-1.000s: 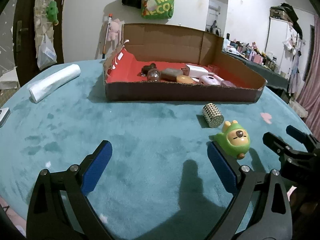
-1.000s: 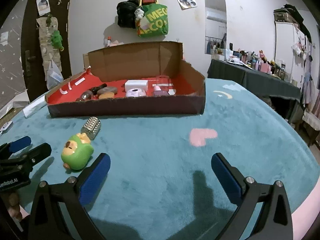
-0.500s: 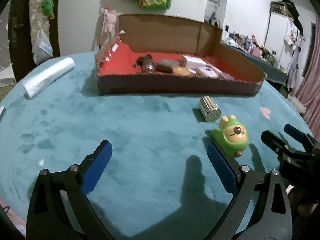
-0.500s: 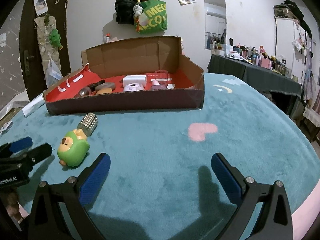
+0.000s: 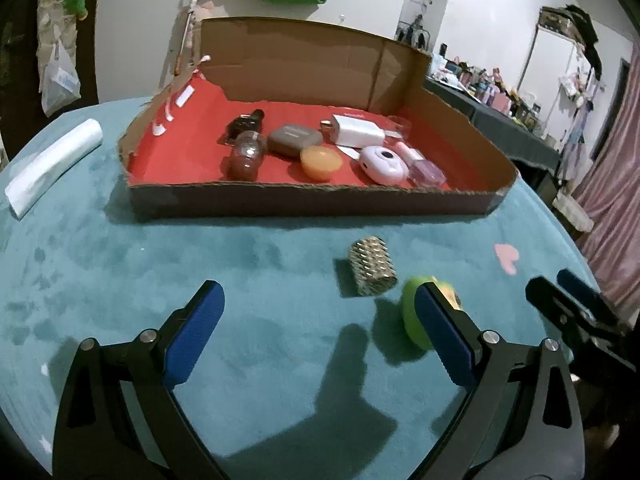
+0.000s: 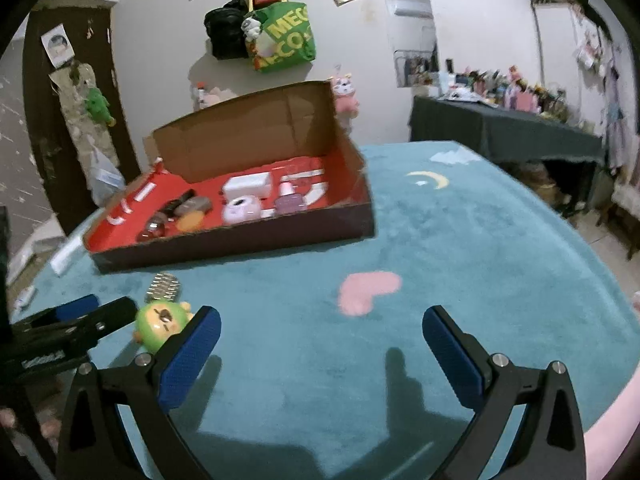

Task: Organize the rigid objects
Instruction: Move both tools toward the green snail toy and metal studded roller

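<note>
Green toy (image 6: 162, 322) beside studded cylinder (image 5: 372, 271) on teal cloth (image 5: 260, 320), left gripper (image 5: 318, 334) wide, right gripper (image 6: 320, 350) wide

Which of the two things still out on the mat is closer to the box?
The studded silver cylinder. It lies between the cardboard box and the green toy, which sits farther out by the hand-held grippers.

A green shopping bag (image 6: 286, 38) is hanging on the wall at the upper centre of the right wrist view, showing partial white lettering — "MEG" over "CO" — with the rest folded out of sight. In the left wrist view the same bag is sitting at the top edge, reading "ECO". The posters beside it are showing print too small to read.
</note>
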A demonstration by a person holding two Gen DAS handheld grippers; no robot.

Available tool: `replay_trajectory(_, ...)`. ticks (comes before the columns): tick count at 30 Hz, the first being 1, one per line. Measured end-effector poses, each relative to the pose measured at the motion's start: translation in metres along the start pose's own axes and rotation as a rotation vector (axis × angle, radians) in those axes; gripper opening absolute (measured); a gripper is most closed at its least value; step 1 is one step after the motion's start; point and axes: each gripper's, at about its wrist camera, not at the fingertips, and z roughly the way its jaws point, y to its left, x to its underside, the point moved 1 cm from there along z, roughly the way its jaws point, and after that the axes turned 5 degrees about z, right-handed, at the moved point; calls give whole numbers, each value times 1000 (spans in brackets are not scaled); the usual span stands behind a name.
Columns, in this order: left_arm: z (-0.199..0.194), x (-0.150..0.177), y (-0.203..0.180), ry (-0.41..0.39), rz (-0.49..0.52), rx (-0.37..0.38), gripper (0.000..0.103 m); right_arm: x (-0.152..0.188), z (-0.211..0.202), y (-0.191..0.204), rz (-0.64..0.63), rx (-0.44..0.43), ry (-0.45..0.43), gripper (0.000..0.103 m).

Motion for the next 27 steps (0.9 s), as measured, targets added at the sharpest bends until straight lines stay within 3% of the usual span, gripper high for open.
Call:
replay_trajectory(11,-7,-3,55,19,-61,-56,97,19,25,74,-155,-147,154,103)
replay_trajectory(17,-8,-7,64,23,-46,-57,97,28,51,100,-262,2,231,103)
replay_trajectory(20,-8,-9,61,20,-19,-53,97,25,52,95,-262,23,241,103)
replay_trajectory(27,0,-16,46,37,35,-30,97,-5,44,71,-264,67,168,103)
